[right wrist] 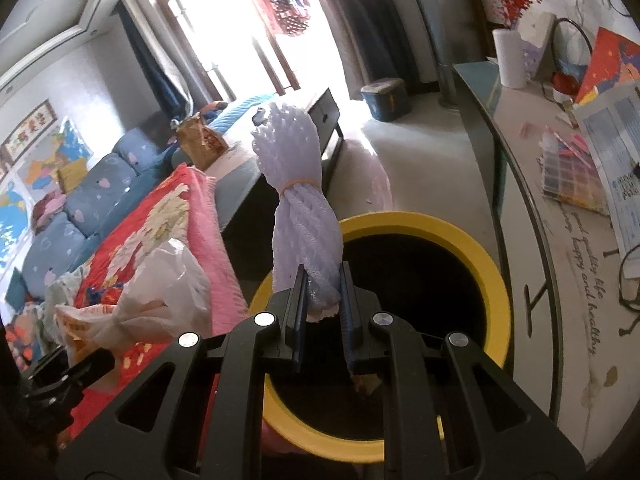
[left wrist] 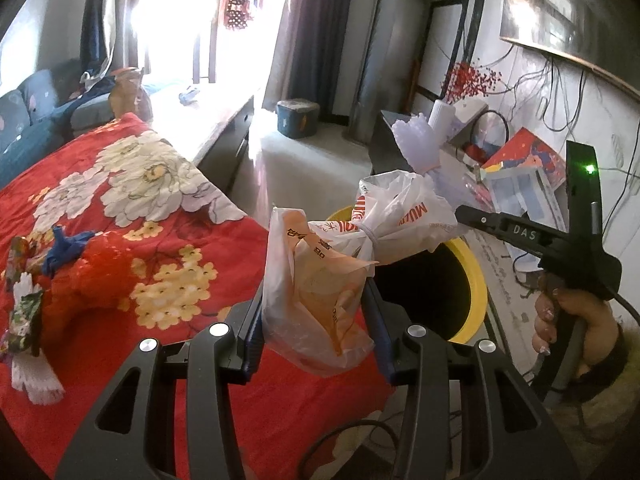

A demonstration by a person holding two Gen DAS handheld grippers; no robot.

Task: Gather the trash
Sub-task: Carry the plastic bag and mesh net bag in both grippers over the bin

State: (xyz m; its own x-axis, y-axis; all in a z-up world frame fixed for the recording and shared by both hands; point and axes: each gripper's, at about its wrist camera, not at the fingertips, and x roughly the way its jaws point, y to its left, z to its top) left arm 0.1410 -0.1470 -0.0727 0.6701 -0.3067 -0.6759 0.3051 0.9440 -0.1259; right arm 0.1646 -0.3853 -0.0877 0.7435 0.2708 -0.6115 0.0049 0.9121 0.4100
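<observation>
My left gripper (left wrist: 316, 300) is shut on a knotted white and orange plastic bag (left wrist: 320, 280), held beside the yellow-rimmed bin (left wrist: 476, 276) over the bed's edge. My right gripper (right wrist: 323, 284) is shut on a pale lilac foam net roll (right wrist: 300, 208) tied with a rubber band, held over the bin (right wrist: 492, 264). The right gripper and its foam net (left wrist: 416, 140) also show in the left wrist view, beyond the bag. The plastic bag (right wrist: 160, 300) shows at the lower left of the right wrist view. More scraps, blue, white and patterned (left wrist: 28, 280), lie on the red quilt.
A bed with a red floral quilt (left wrist: 140, 200) is on the left, with blue cushions (right wrist: 80, 216) behind. A cluttered desk (right wrist: 560, 184) with a white vase, papers and cables runs along the right. A blue box (left wrist: 298, 116) stands on the floor near the bright window.
</observation>
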